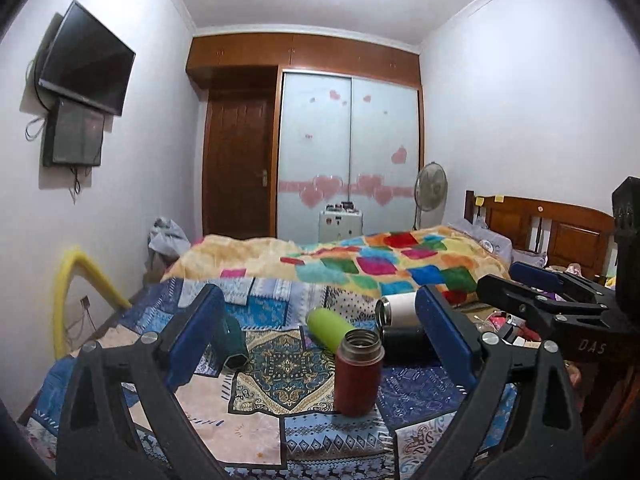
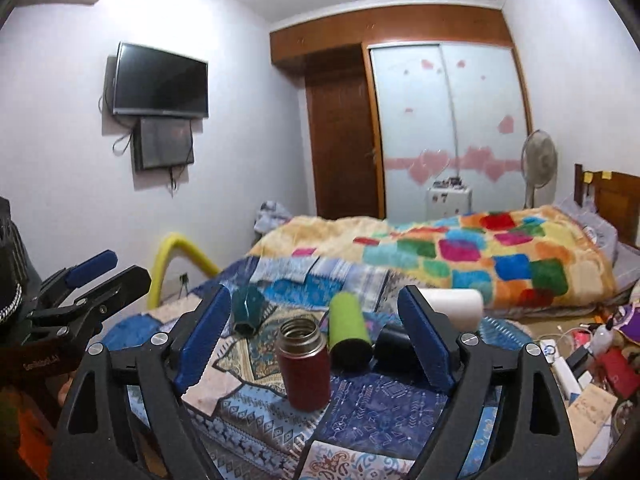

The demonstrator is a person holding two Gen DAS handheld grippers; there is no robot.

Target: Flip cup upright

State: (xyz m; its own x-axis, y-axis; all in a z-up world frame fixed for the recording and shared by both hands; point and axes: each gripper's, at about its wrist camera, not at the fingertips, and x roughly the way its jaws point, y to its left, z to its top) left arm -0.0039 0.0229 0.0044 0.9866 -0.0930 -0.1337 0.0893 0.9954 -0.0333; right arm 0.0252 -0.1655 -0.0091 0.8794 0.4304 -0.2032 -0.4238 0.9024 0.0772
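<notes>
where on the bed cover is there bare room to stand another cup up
Bare patchwork bed cover lies left of and in front of the upright red steel flask. Behind it is crowded: the lime green cup, white flask, black cup and dark teal cup all lie there.

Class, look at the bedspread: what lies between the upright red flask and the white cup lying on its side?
In both wrist views a black cup lies between the red flask and the white cup, just in front of the white one.
</notes>
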